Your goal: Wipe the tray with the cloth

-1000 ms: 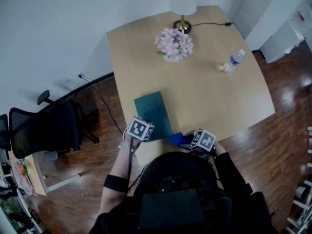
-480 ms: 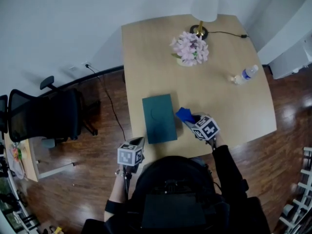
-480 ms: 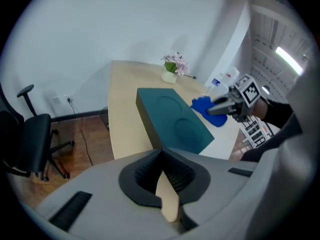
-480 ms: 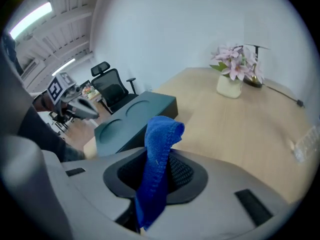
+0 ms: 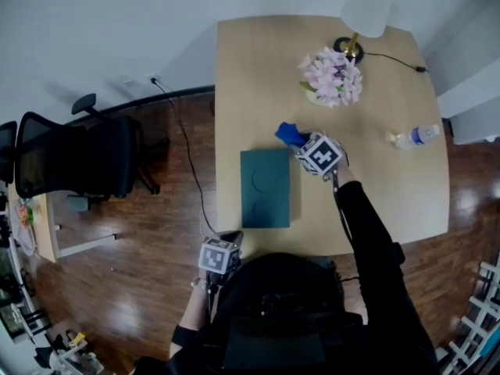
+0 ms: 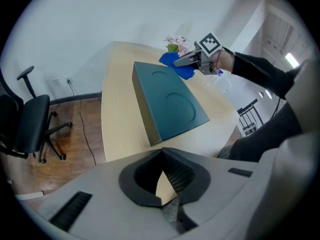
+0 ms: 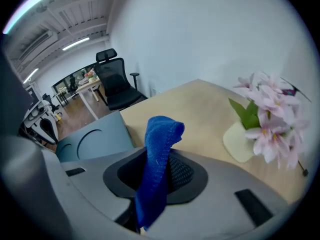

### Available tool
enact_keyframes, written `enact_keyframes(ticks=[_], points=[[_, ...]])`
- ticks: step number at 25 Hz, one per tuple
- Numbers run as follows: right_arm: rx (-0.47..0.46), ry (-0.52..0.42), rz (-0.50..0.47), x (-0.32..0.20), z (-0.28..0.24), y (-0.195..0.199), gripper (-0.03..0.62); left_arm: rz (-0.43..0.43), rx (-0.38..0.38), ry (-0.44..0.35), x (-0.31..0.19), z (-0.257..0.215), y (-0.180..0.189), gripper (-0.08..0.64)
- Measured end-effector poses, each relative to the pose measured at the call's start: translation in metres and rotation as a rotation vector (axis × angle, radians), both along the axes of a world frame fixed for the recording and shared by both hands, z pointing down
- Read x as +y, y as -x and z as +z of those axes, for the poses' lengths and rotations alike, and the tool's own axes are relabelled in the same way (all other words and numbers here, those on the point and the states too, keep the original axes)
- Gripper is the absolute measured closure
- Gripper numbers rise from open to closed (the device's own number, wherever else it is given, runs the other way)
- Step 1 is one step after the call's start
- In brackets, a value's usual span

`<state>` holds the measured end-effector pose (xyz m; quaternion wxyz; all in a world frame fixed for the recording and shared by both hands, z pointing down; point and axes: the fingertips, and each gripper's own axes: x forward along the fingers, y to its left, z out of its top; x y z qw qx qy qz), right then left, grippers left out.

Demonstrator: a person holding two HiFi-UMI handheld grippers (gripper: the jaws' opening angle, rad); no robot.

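Observation:
The dark teal tray (image 5: pixel 266 187) lies flat on the wooden table (image 5: pixel 375 201), near its left front part; it also shows in the left gripper view (image 6: pixel 167 101) and the right gripper view (image 7: pixel 92 139). My right gripper (image 5: pixel 301 143) hovers just past the tray's far right corner, shut on a blue cloth (image 5: pixel 287 135) that sticks out beyond its jaws (image 7: pixel 160 129). The left gripper (image 5: pixel 233 239) hangs at the table's near left corner, off the tray, its jaws closed tip to tip (image 6: pixel 163 156) with nothing in them.
A vase of pink flowers (image 5: pixel 334 76) stands behind the right gripper, close to it (image 7: pixel 270 124). A lamp (image 5: pixel 363 10) with its cable sits at the far edge. A water bottle (image 5: pixel 414 137) lies at the right. An office chair (image 5: pixel 74 162) stands on the floor at left.
The right gripper carried the cloth from the table's near edge forward, past the tray's right side to its far corner. The left gripper drew back from the tray to the near table corner.

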<state>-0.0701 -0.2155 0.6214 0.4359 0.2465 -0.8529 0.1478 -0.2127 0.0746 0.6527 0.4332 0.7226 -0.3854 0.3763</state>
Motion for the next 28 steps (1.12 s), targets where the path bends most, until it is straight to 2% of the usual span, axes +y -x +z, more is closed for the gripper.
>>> enact_keyframes(ticks=[4,8,11,13,16,20,24,28], points=[[0.045,0.05,-0.123,-0.017,0.02,0.023,0.488,-0.025,0.003,0.023,-0.003,0.005,-0.009,0.558],[0.072,0.109,-0.254,-0.009,0.031,0.038,0.488,-0.059,-0.001,0.038,-0.007,0.006,-0.01,0.558],[0.107,0.122,-0.29,-0.004,0.039,0.035,0.489,-0.059,-0.002,0.041,-0.009,0.006,-0.009,0.558],[0.097,0.13,-0.288,-0.002,0.039,0.032,0.49,-0.065,0.005,0.045,-0.009,0.007,-0.008,0.558],[0.08,0.132,-0.311,0.003,0.035,0.027,0.494,-0.064,-0.001,0.047,-0.009,0.008,-0.003,0.558],[0.103,0.138,-0.423,0.025,0.036,0.021,0.497,-0.046,-0.024,0.039,-0.014,0.006,0.006,0.558],[0.105,0.119,-0.444,0.024,0.036,0.017,0.495,-0.026,-0.029,0.044,-0.018,0.007,0.011,0.558],[0.159,0.083,-0.59,0.032,0.035,0.021,0.499,-0.012,-0.043,0.045,-0.019,0.009,0.012,0.558]])
